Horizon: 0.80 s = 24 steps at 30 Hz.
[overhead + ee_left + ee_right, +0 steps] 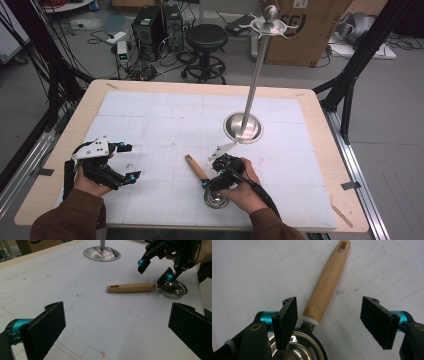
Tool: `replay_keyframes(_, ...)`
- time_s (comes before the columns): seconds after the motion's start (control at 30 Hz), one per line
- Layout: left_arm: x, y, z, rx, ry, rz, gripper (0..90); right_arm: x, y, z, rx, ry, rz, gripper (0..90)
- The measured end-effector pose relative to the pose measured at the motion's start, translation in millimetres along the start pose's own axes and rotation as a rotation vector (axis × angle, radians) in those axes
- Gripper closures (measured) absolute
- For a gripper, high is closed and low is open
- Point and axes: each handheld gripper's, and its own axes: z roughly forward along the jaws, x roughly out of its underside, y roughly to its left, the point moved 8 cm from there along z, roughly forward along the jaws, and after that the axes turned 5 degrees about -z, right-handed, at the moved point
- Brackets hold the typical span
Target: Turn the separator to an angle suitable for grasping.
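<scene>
While the right gripper (325,323) hangs over the near end of the strainer (322,300), its jaws stand half spread, one pad over the rim of the metal bowl (297,347) and the other out over the bare mat; nothing is pinched yet. The strainer lies flat on the white mat (165,120) near the person's edge of the table (320,165), bowl toward the person, wooden handle (196,167) pointing away and to the left.

To do the pick well, I judge that the jaws should shift so the handle's neck, just past the white collar (310,321), sits midway between the pads rather than off to one side. As they stand, the left pad would land on the curved bowl rim and slip. The handle is smooth and tapered, so a square grip across its thickest part would hold best, with the pads brought low enough to bite on wood and not skim its top.

The right hand (242,187) reaches in from the bottom edge, wrist bent so the gripper points steeply down at the mat; in the left gripper view it shows tilted over the bowl. The left gripper (117,162) rests farther left, held nearly level and aimed across the table toward the strainer, jaws wide apart and holding nothing.

Beyond both, the steel stand (255,80) rises from its round base (243,127) on the mat, hooks at its top. Behind the table stand a black stool (206,37) and a cardboard box (310,30).
</scene>
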Motion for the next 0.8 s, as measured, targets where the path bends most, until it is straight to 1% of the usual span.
replay_keyframes(0.1, 0.2, -0.2, 0.2, -0.001, 0.002, 0.0, 1.6, 0.0, 2.7, 3.5, 0.002, 0.013, -0.004, 31.2)
replay_keyframes(0.3, 0.4, -0.2, 0.2, -0.002, 0.003, 0.001, 1.6, 1.3, 5.5, 10.9, 0.021, 0.046, -0.039, 33.1)
replay_keyframes(0.4, 0.4, -0.3, 0.6, -0.001, 0.003, -0.002, 1.6, 2.0, 7.8, 12.6, 0.018, 0.06, -0.036, 35.6)
replay_keyframes(0.57, 1.0, -0.4, 1.2, 0.003, 0.007, -0.002, 1.6, 3.2, 9.9, 15.0, 0.015, 0.086, -0.055, 42.7)
replay_keyframes(0.67, 0.8, -0.8, 1.2, 0.005, 0.006, -0.001, 1.6, 2.9, 10.6, 15.4, 0.013, 0.084, -0.061, 46.3)
replay_keyframes(0.7, 0.8, -0.8, 1.1, 0.006, 0.006, -0.001, 1.6, 2.6, 11.1, 15.1, 0.009, 0.084, -0.062, 48.7)
replay_keyframes(0.73, 0.7, -0.8, 1.0, 0.006, 0.005, -0.001, 1.6, 2.6, 11.1, 15.1, 0.009, 0.084, -0.062, 48.7)
replay_keyframes(0.8, 0.8, -0.8, 0.9, 0.006, 0.007, 0.0, 1.6, 3.2, 12.2, 14.7, 0.005, 0.095, -0.07, 53.1)
